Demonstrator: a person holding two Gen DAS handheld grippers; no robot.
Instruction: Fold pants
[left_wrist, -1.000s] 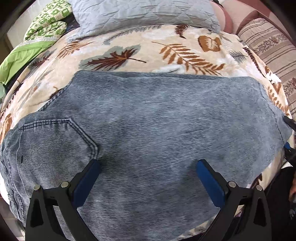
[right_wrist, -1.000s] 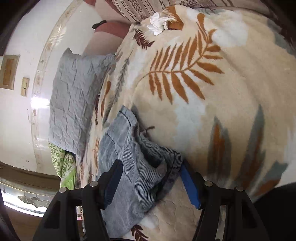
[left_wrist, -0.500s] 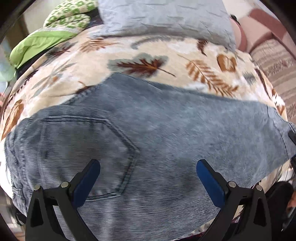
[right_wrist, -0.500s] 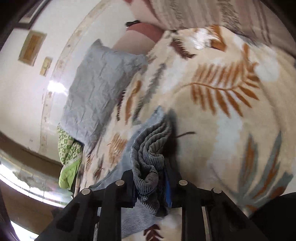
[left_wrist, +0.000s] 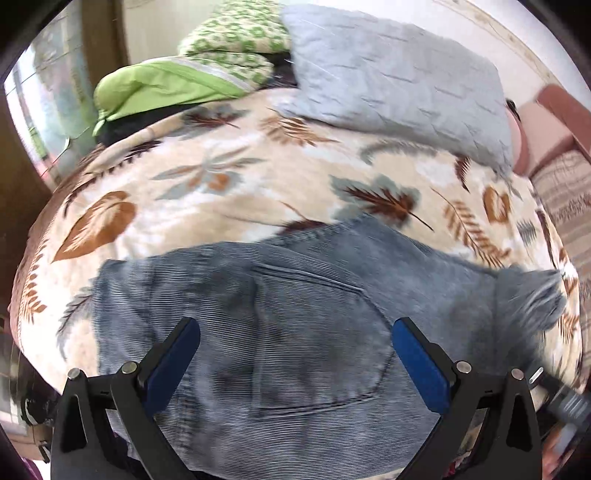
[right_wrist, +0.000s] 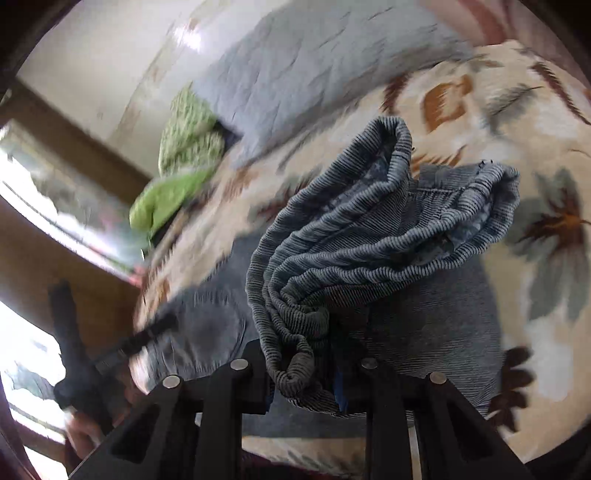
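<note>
Bunching between the right tongs (right_wrist: 301, 384), pants (right_wrist: 369, 236) stay pinched, jaws easing; left tongs (left_wrist: 295, 354) gape above.

The right gripper's (right_wrist: 308, 380) pads are buried under a bunched fold of the blue-grey pants (right_wrist: 369, 236), so only a sliver of 1 blue pad (right_wrist: 338, 392) shows. Behind that fold the grey pillow (right_wrist: 295, 70), the green bedding (right_wrist: 173, 192) and the leaf-print blanket (right_wrist: 498, 122) smear with motion blur. At lower left a dark gripper frame (right_wrist: 70, 332) is blurred and cut by the edge. In the left wrist view the pants' right end (left_wrist: 528, 299) blurs out, their lower part runs past the bottom edge, and a dark tool (left_wrist: 565, 398) at the right rim is too smeared to identify.
</note>
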